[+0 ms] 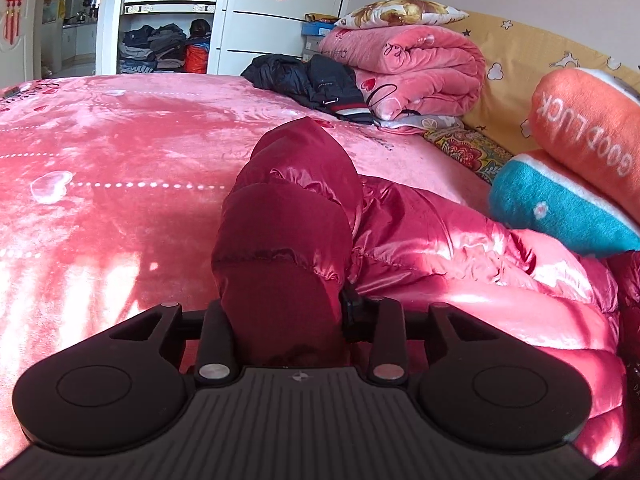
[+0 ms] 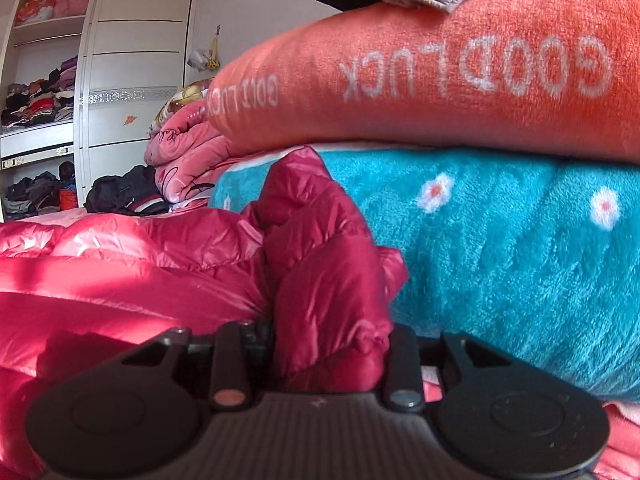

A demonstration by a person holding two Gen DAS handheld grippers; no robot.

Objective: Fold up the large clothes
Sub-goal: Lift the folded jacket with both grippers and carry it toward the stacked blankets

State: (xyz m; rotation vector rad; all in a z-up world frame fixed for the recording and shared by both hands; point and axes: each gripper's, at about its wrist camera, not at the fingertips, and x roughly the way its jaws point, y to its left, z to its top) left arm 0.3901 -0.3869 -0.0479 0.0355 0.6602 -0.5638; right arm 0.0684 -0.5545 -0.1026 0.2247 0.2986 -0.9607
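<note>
A shiny red puffer jacket (image 1: pixel 460 256) lies on the pink bed cover (image 1: pixel 120 152). My left gripper (image 1: pixel 286 320) is shut on a bunched part of the jacket, which stands up between its jaws and hides the fingertips. In the right wrist view the same jacket (image 2: pixel 132 256) spreads to the left. My right gripper (image 2: pixel 326 344) is shut on another bunched part of it, close against the teal blanket (image 2: pixel 500 264). The fabric hides both sets of pads.
An orange "GOOD LUCK" blanket (image 2: pixel 440 80) lies on the teal one at the bed's right side. A folded pink quilt (image 1: pixel 408 68) and a dark jacket (image 1: pixel 312 80) sit at the far end. An open wardrobe (image 1: pixel 168 32) with clothes stands beyond the bed.
</note>
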